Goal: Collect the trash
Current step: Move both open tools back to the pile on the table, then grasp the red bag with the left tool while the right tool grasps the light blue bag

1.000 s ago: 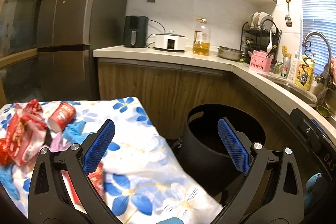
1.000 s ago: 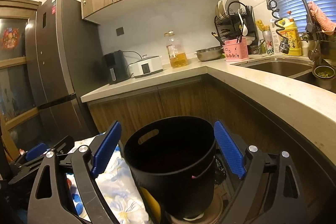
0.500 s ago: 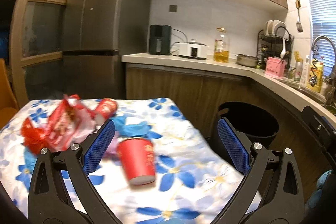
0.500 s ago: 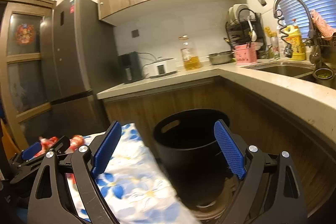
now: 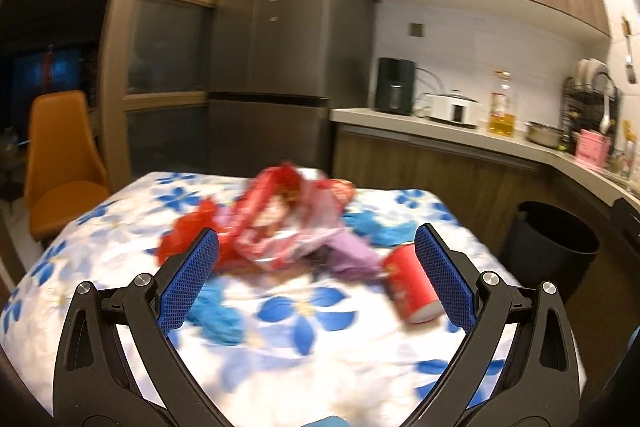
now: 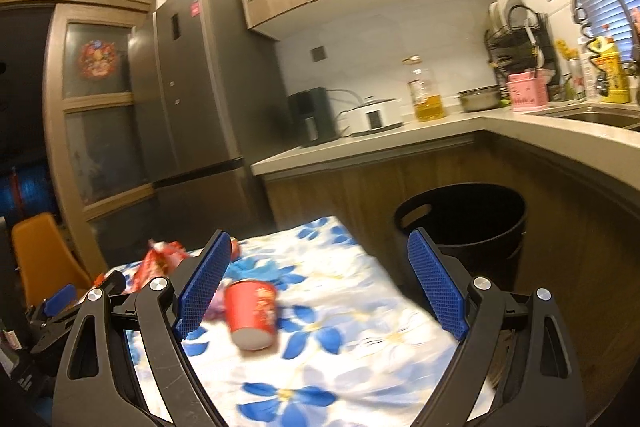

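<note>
A heap of red wrappers (image 5: 276, 219) lies on the table with the blue-flowered cloth (image 5: 120, 223), with purple scrap (image 5: 352, 255) and blue scraps (image 5: 218, 315) beside it. A red paper cup (image 5: 408, 285) lies on its side to the right; it also shows in the right wrist view (image 6: 252, 311). My left gripper (image 5: 316, 279) is open and empty above the table's near side. My right gripper (image 6: 320, 291) is open and empty, over the table's right part. The black trash bin (image 6: 472, 223) stands on the floor right of the table.
An orange chair (image 5: 60, 163) stands left of the table. A tall fridge (image 5: 280, 67) and wooden counter cabinets (image 6: 360, 195) stand behind. The counter holds an oil bottle (image 6: 426, 95), appliances, a dish rack and a sink.
Both grippers have swung left, away from the bin and over the table. The trash heap and red cup have come into the middle of the left view.
</note>
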`<state>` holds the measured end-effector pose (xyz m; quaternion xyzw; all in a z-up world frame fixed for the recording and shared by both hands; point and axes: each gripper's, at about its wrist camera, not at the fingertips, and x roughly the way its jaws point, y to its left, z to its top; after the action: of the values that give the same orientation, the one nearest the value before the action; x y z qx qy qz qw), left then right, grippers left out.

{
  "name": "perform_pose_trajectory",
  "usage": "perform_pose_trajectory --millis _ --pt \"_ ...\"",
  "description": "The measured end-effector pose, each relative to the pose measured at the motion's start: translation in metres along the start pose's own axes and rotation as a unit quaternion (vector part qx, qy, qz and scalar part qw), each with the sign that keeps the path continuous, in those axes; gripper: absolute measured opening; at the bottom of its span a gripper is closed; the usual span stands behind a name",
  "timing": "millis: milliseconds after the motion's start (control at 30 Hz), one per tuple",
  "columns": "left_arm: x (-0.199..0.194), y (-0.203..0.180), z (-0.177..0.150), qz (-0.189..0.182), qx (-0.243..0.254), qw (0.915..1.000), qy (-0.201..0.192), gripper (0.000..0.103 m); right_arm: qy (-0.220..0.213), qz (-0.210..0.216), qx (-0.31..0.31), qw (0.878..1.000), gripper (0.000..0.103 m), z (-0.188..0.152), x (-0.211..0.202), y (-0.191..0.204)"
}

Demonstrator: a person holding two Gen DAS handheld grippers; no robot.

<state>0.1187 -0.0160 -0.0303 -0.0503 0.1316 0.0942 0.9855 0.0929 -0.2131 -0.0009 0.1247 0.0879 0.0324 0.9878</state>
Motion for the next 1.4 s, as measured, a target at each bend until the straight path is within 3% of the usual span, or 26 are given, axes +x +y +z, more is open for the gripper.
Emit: perform_pose_trajectory --millis 300,533,800,900,1000,1067,1133,1400 --pt "0.01 0.06 -0.014 0.067 -0.02 0.9976 0.009 0.096 0.029 0.046 -0.013 0.998 0.087 -0.021 0.013 0.039" --pt "0.029 0.084 -0.011 0.082 -0.026 0.9962 0.016 0.092 0.058 0.068 -0.023 0.996 0.087 -0.038 0.027 0.06" --pt "0.068 0.093 -0.007 0.074 -0.017 0.996 0.046 0.078 0.077 0.074 -0.026 0.994 0.087 -0.051 0.047 0.074" --pt "0.082 0.098 -0.009 0.071 -0.015 0.9953 0.065 0.062 0.087 0.078 -0.028 0.993 0.087 -0.057 0.058 0.083" --pt "0.094 0.108 -0.01 0.053 -0.033 0.9936 0.094 0.037 0.099 0.083 -0.029 0.991 0.087 -0.062 0.068 0.092" --pt "0.102 0.119 -0.012 0.037 -0.056 0.9916 0.111 0.014 0.106 0.09 -0.032 0.99 0.087 -0.066 0.074 0.1" --pt "0.106 0.126 -0.014 0.028 -0.072 0.9898 0.119 0.005 0.114 0.099 -0.039 0.988 0.087 -0.071 0.079 0.111" --pt "0.079 0.149 -0.003 0.018 -0.1 0.9915 0.081 0.001 0.144 0.151 -0.067 0.976 0.087 -0.094 0.097 0.162"
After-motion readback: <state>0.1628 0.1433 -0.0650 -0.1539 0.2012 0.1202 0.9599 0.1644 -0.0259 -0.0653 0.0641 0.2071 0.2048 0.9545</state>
